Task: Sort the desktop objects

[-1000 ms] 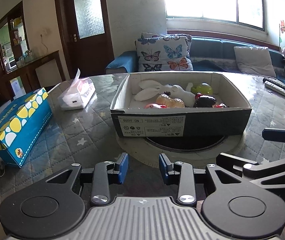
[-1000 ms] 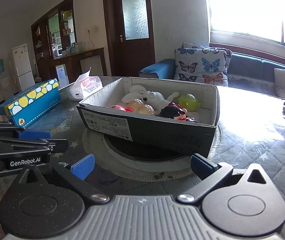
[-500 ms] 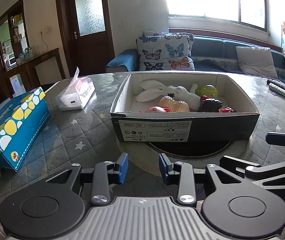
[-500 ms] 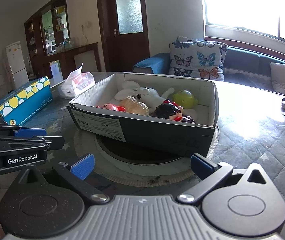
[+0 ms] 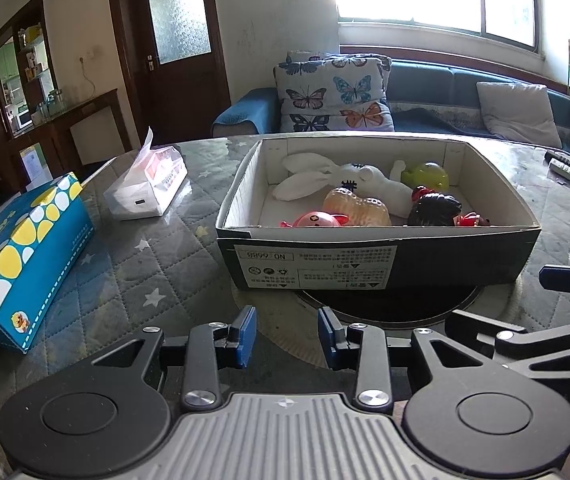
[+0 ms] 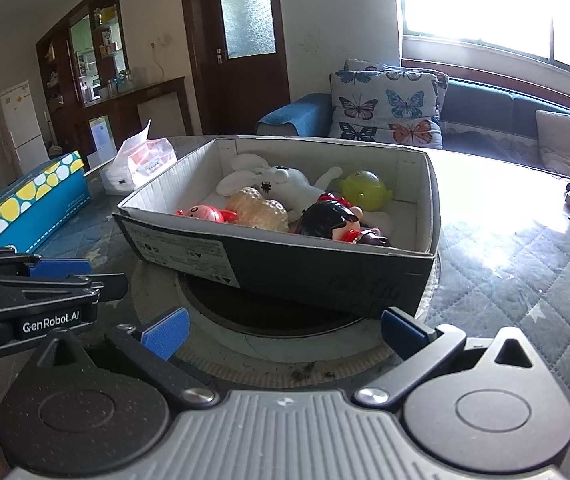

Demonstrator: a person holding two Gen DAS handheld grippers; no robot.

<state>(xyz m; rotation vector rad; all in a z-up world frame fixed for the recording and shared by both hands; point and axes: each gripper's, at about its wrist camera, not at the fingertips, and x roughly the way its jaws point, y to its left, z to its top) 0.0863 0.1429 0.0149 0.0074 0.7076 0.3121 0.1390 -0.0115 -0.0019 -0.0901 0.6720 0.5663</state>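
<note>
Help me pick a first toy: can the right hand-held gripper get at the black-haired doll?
Probably yes. The right hand-held gripper is open, the box has no lid, and the black-haired doll lies uncovered by the near wall.

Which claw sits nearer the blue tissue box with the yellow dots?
Left. The left claw hangs before the cardboard box, with the blue tissue box just off to its left. The right claw sits further right, with the left claw between it and the tissue box.

A home living room: sofa (image 5: 445, 92), butterfly cushion (image 5: 333, 96), fridge (image 6: 19, 128)
</note>
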